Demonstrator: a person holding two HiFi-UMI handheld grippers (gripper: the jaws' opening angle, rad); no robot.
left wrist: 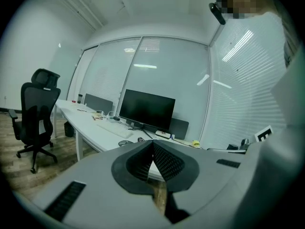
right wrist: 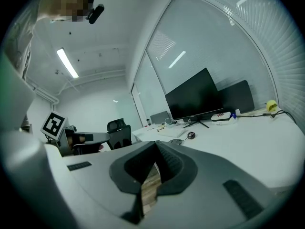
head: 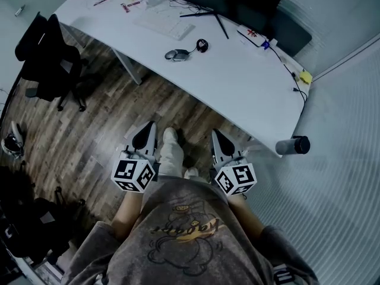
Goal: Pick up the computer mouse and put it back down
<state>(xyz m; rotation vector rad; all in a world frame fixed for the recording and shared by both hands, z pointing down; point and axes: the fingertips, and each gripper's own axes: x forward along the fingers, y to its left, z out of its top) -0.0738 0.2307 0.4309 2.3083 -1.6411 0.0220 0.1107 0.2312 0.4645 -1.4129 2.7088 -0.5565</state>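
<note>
White laminate carries the mouse (head: 177, 54): it lies on the desk (head: 249, 82), close to the desk's near edge and well short of its far side. Both grippers are held off the desk, over the floor on its near side, well apart from the mouse. The left gripper (head: 149, 125) is seen with its jaws pressed together and nothing between them. The right gripper (head: 215, 133) is likewise closed and empty, its pads meeting at the tip. The mouse is found ahead of the fingers and between the lines of the two grippers, so neither is much favoured; the left is judged slightly nearer. The long axis of the mouse appears to run roughly along the desk's near edge, across the line of approach. A reach forward to the desk is called for first, and the jaws of the chosen gripper must be opened before they can be set across the mouse's narrow width.
</note>
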